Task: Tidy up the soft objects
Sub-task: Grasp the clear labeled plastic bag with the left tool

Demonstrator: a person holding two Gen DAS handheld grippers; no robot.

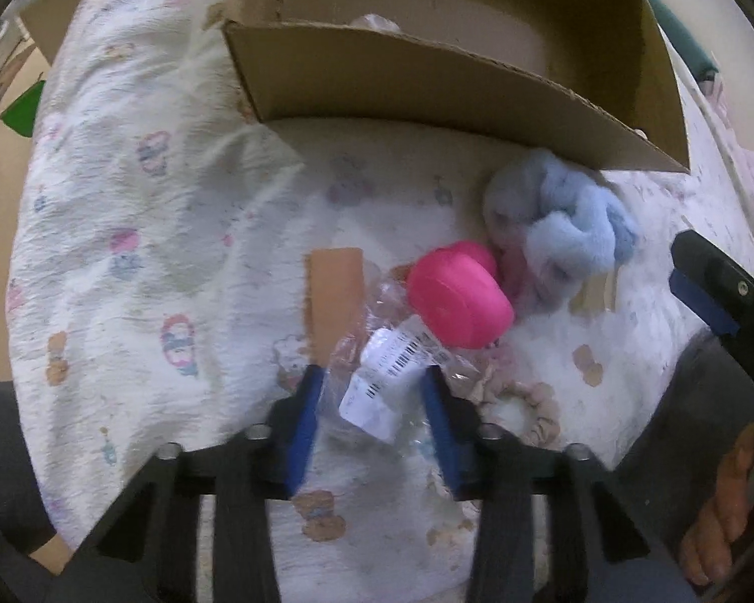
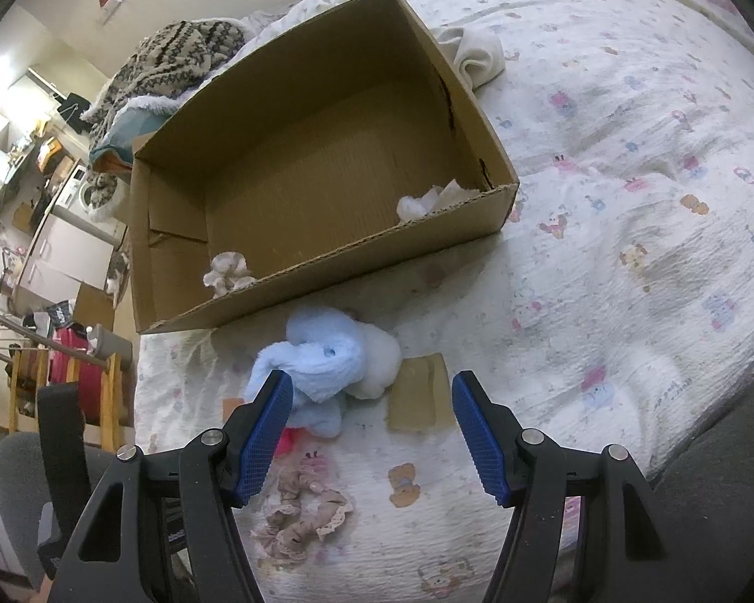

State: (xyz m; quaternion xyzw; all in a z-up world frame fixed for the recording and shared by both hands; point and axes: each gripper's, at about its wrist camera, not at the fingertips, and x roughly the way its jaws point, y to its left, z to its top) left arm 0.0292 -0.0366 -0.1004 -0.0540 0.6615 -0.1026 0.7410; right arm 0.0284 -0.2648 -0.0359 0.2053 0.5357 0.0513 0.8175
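Note:
My left gripper points down at the bed, its blue pads touching both sides of a clear plastic packet with a white barcode label. Just beyond lies a bright pink round object. A fluffy light-blue scrunchie rests against the front wall of the open cardboard box. My right gripper hovers open just short of that scrunchie, nothing between its fingers. A beige lace scrunchie lies below it. In the box are a cream scrunchie and a white fluffy item.
The bed wears a white sheet with a cartoon print. A brown card piece and an orange one lie on it. A knitted blanket and white cloth sit behind the box. A person's hand shows at the right.

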